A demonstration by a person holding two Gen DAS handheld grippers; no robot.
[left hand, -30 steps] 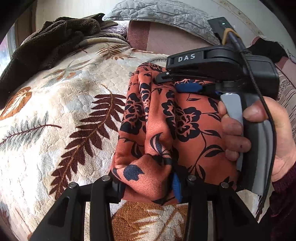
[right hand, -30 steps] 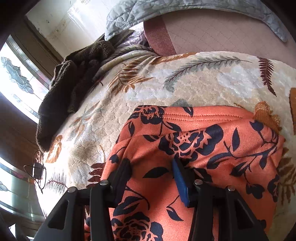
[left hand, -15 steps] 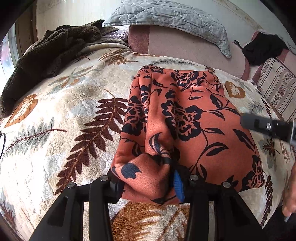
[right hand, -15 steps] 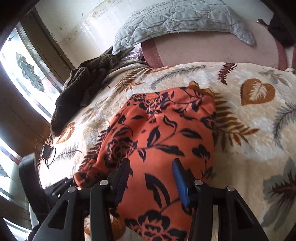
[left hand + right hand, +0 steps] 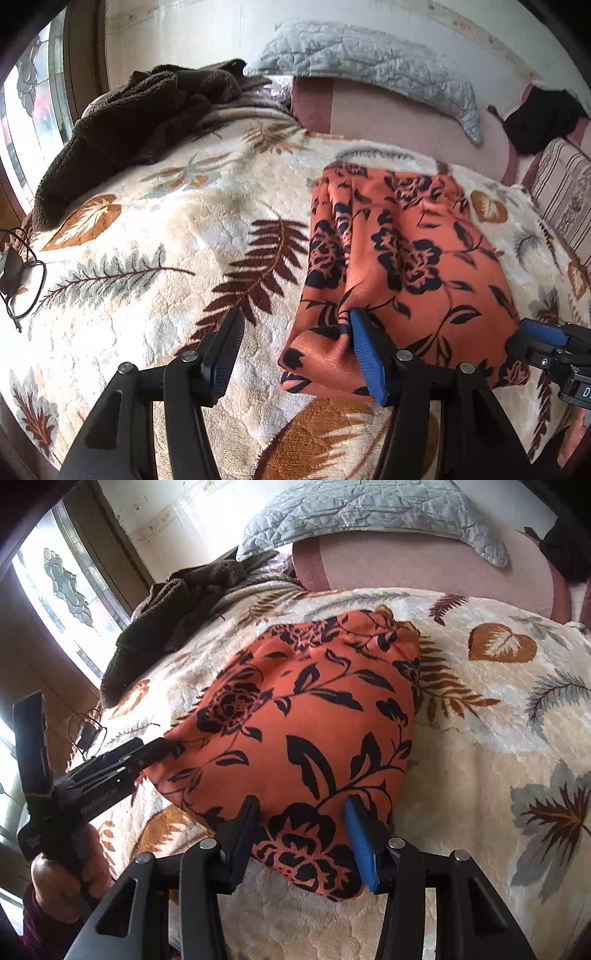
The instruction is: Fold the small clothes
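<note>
The orange floral garment [image 5: 402, 258] lies folded on the leaf-patterned blanket [image 5: 155, 236], right of centre in the left wrist view and centre frame in the right wrist view. The left tool [image 5: 295, 350] is spread open, its blue finger touching the garment's near left corner. The right tool [image 5: 303, 834] is also open, straddling the garment's near edge without pinching it.
</note>
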